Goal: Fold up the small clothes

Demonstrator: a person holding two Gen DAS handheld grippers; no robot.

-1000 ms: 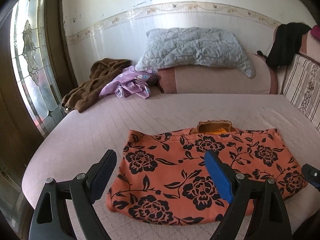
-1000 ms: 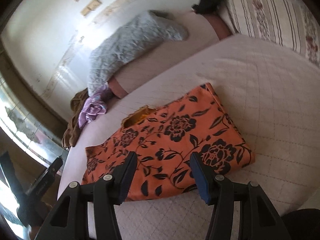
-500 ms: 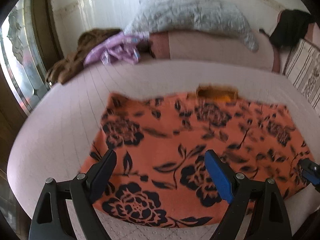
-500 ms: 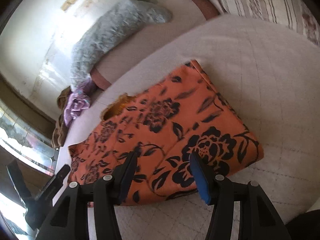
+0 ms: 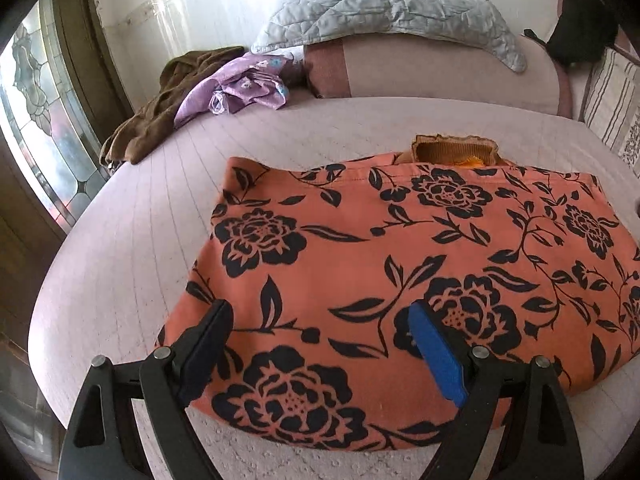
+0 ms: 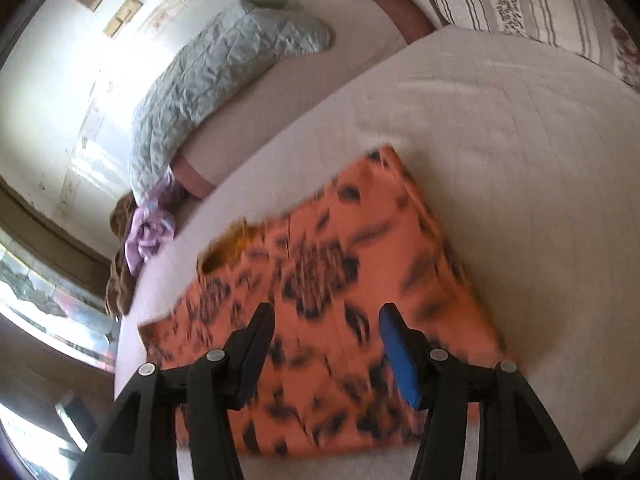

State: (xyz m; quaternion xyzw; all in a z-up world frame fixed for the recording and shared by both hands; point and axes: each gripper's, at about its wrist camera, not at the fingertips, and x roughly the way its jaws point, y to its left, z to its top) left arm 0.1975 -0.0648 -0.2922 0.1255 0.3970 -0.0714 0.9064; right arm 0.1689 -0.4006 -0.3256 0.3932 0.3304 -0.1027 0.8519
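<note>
Orange floral garment lay flat on pink quilted bed, folded into rough rectangle, mustard collar poking out at far edge. Left tongs spread wide, released, hovering over garment's near-left corner, nothing between pads. Right tongs half-spread over garment's near edge, gripping nothing; that view blurred. Grey quilted pillow on bolster at far side; purple cloth and brown garment heaped near window.
</note>
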